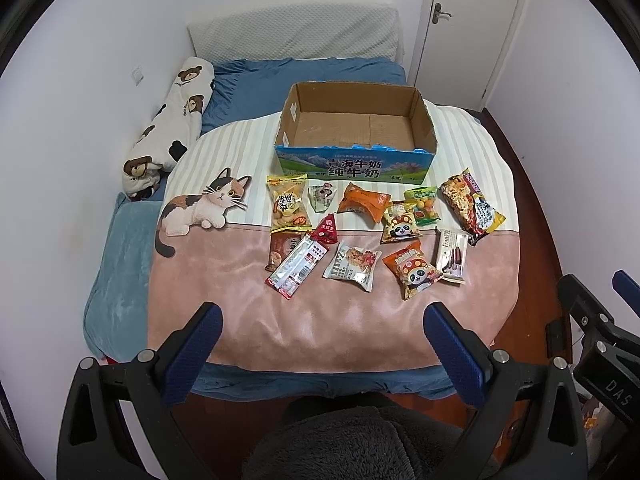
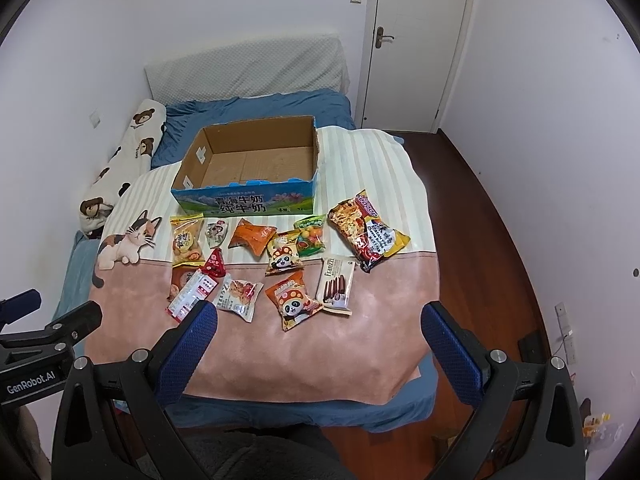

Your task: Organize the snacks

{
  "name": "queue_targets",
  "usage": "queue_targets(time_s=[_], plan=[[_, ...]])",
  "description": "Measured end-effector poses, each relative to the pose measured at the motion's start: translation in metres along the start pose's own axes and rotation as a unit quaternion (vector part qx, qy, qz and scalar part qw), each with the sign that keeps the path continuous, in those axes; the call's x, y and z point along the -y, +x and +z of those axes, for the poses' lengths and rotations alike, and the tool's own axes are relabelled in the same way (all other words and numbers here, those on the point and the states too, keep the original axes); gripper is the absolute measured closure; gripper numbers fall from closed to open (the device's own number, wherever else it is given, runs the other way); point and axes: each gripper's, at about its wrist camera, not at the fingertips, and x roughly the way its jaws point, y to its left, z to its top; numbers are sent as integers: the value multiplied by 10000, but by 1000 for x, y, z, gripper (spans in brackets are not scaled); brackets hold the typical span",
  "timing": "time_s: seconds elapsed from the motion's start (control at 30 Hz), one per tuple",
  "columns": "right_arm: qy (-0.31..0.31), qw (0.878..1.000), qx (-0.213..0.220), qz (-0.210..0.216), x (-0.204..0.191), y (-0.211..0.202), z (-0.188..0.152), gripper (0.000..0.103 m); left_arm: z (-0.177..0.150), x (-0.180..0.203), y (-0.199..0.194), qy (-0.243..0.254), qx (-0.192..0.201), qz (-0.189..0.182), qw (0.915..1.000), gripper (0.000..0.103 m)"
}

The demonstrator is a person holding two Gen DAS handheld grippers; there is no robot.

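Overhead, both wrist views look down on a bed (image 1: 256, 92) in a white-walled room, with a white door (image 2: 416, 40) at the upper right of each frame and dark wood floor (image 2: 480, 208) along the right side. A blanket (image 1: 320, 320) covers the near half of the bed, cream-striped above and pink below, with a calico cat print (image 1: 200, 208) at its left edge. A bear-print pillow (image 1: 172, 124) lies along the left wall, and a pale headboard cushion (image 1: 296, 32) stands at the top.

Centre frame, an open cardboard box (image 1: 356, 164), blue-printed on its front and holding nothing, sits on the striped part. The snacks lie just below it in two loose rows: a yellow bag (image 1: 288, 206), a small pale packet (image 1: 322, 196), an orange pack (image 1: 362, 202), a panda bag (image 1: 400, 226) overlapping a green candy bag (image 1: 424, 204), and a noodle pack (image 1: 472, 204) at the right. Lower down are a red pyramid packet (image 1: 326, 230), a white strip pack (image 1: 296, 266) over a brown one, a cereal bar (image 1: 354, 266), a second panda bag (image 1: 414, 272) and a wafer-stick pack (image 1: 452, 254).

Low in its own view, the left gripper (image 1: 324, 344) hangs above the blanket's near edge, blue-padded fingers (image 1: 196, 344) spread wide, holding nothing. The right gripper (image 2: 320, 344) hangs likewise, fingers (image 2: 192, 344) wide apart, its left finger crossing the strip pack's lower end in the picture. Each gripper shows at the edge of the other's view.
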Motion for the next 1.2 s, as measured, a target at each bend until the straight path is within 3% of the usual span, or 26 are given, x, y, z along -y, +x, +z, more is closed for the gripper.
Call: queue_targets(time_s=[1.2], plan=[[-15,9999,116,12,2,-8,3,0,-4,3,-11,21,116,-17,9999,0]])
